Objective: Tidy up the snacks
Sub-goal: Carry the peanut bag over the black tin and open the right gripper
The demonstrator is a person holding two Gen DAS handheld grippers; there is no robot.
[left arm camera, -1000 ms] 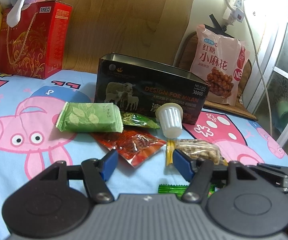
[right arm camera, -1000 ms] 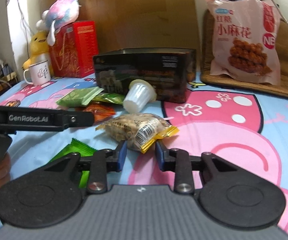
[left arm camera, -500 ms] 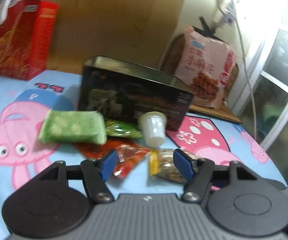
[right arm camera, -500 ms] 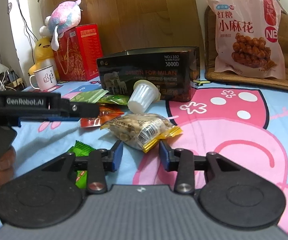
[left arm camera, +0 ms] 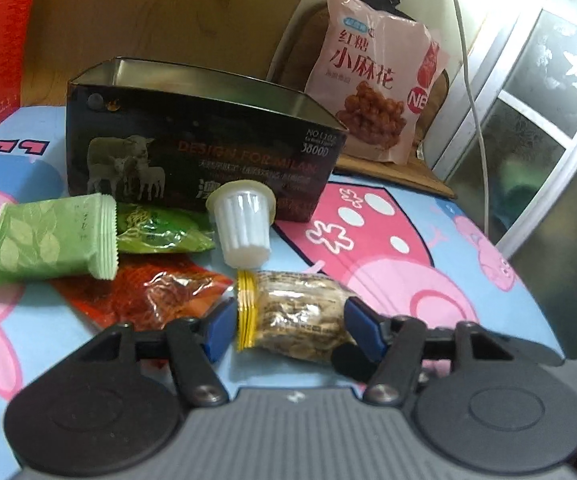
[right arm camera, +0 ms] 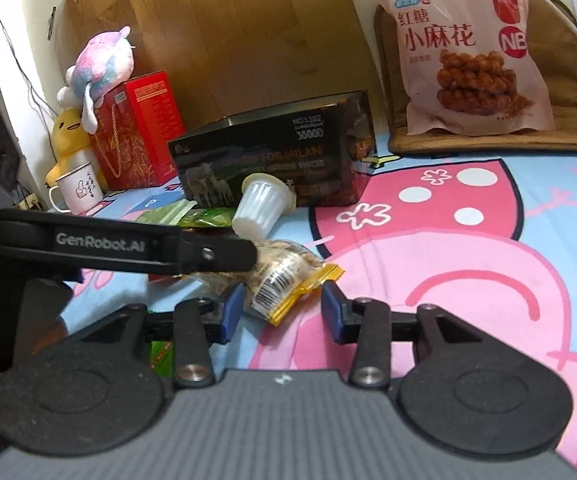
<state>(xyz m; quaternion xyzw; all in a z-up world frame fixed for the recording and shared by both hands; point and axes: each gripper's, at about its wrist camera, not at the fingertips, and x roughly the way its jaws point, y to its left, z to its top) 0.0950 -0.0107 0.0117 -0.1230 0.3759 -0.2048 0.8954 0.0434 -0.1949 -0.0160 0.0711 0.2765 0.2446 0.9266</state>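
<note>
Nearest the cameras, the left gripper [left arm camera: 290, 326] straddled the peanut pack [left arm camera: 296, 316] on the sheet [left arm camera: 428, 264]. Its jaws were closing, with the pack between them; the right pad looked to be at the pack's end, while the left pad stood just clear of the yellow crimp, so no firm pinch yet. The right gripper [right arm camera: 282, 308] sat at the pack's other, yellow-sealed end [right arm camera: 300, 292]. Its jaws were opening, spread to either side of the seal without pressing it.

Just beyond lay the red packet [left arm camera: 148, 292], the pale green bar [left arm camera: 48, 240], the dark green packet [left arm camera: 160, 232] and the white cup [left arm camera: 244, 228], tipped on its side and close to the tin [left arm camera: 192, 152]. A bright green wrapper [right arm camera: 160, 354] showed under the right gripper's frame.

The tin's open top showed only bare metal walls as far as could be seen. By that, sorting had hardly begun: every small snack was still out on the sheet, and the peanut pack looked like the first to go in. The big pink bag [left arm camera: 376, 76] leaned far behind.
</note>
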